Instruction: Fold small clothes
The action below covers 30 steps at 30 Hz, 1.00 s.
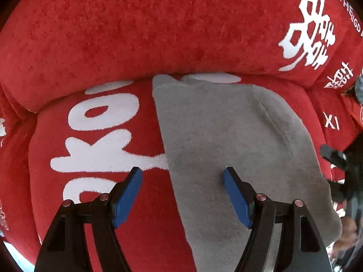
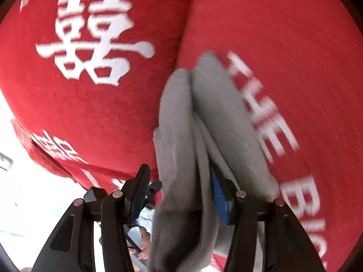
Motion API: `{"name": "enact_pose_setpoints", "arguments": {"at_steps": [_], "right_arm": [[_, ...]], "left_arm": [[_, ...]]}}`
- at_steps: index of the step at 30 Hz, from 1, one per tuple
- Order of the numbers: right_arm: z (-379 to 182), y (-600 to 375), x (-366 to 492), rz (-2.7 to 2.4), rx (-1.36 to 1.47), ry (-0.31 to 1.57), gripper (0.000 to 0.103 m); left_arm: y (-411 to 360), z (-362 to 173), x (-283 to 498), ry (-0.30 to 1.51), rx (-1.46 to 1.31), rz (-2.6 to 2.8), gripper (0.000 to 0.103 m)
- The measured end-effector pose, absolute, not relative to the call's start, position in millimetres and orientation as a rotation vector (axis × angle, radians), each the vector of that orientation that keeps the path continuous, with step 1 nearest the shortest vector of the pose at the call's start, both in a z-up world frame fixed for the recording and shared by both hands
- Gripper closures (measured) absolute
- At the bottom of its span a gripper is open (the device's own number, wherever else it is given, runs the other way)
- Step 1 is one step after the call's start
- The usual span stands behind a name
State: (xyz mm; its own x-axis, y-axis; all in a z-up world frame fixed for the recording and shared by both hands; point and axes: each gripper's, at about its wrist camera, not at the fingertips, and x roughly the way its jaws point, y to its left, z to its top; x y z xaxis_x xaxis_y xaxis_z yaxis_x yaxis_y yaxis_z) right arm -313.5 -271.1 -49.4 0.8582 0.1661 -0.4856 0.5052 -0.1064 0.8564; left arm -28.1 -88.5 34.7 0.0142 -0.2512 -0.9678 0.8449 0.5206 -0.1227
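Observation:
A small grey fleece garment (image 1: 231,140) lies flat on a red sofa seat (image 1: 95,136) with white lettering. My left gripper (image 1: 182,174) is open just above the garment's left edge, one blue pad over the red seat, the other over the grey cloth. In the right wrist view the grey garment (image 2: 181,131) is bunched in folds between and over the fingers. My right gripper (image 2: 179,179) has its jaws apart, and the cloth drapes across the right blue pad (image 2: 219,201). The right gripper also shows at the right edge of the left wrist view (image 1: 340,158).
The red sofa backrest (image 1: 158,27) rises right behind the garment. A red cushion with a large white character (image 2: 95,38) sits to the left in the right wrist view. A bright floor (image 2: 34,204) lies beyond the sofa's edge.

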Motion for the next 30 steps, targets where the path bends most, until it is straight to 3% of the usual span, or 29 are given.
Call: {"name": "enact_pose_setpoints", "arguments": {"at_steps": [2, 3, 4, 6, 9, 13, 15, 19, 21, 24, 30], "right_arm": [[-42.5, -284.4, -291.7, -0.326, 1.574, 0.639, 0.046], [-39.0, -287.8, -284.3, -0.346, 1.517, 0.688, 0.062], [-31.0, -290.1, -273.8, -0.39, 1.416, 0.764, 0.089], [-12.5, -287.4, -259.7, -0.445, 1.266, 0.841, 0.089], [24.7, -270.5, -259.9, -0.424, 1.132, 0.775, 0.089], [11.2, -263.2, -285.4, -0.512, 1.164, 0.797, 0.089], [-10.8, -264.5, -294.4, -0.562, 1.193, 0.843, 0.089], [-28.4, -267.5, -310.8, -0.619, 1.256, 0.829, 0.083], [-22.1, -265.6, -311.9, -0.646, 1.222, 0.856, 0.081], [-7.8, -260.2, -309.6, -0.659, 1.171, 0.927, 0.069], [32.5, -224.9, -330.0, -0.571, 1.204, 0.872, 0.07]], "left_arm": [[-89.7, 34.6, -26.6, 1.277, 0.593, -0.94, 0.028], [-92.1, 33.0, -28.4, 1.273, 0.596, -0.94, 0.028], [-93.0, 33.2, -28.1, 1.268, 0.601, -0.939, 0.028], [-93.9, 36.9, -27.9, 1.256, 0.6, -0.947, 0.028], [-95.6, 40.8, -34.2, 1.239, 0.597, -0.98, 0.028], [-98.2, 25.3, -43.5, 1.24, 0.653, -0.999, 0.027], [-99.4, 17.9, -46.0, 1.237, 0.657, -0.989, 0.017], [-96.8, 17.4, -42.6, 1.256, 0.639, -0.986, 0.016], [-93.2, 18.9, -40.0, 1.257, 0.652, -0.988, 0.016], [-83.2, 24.2, -35.7, 1.288, 0.647, -1.008, 0.016], [-66.4, 39.8, -46.8, 1.338, 0.628, -1.102, 0.016]]}}
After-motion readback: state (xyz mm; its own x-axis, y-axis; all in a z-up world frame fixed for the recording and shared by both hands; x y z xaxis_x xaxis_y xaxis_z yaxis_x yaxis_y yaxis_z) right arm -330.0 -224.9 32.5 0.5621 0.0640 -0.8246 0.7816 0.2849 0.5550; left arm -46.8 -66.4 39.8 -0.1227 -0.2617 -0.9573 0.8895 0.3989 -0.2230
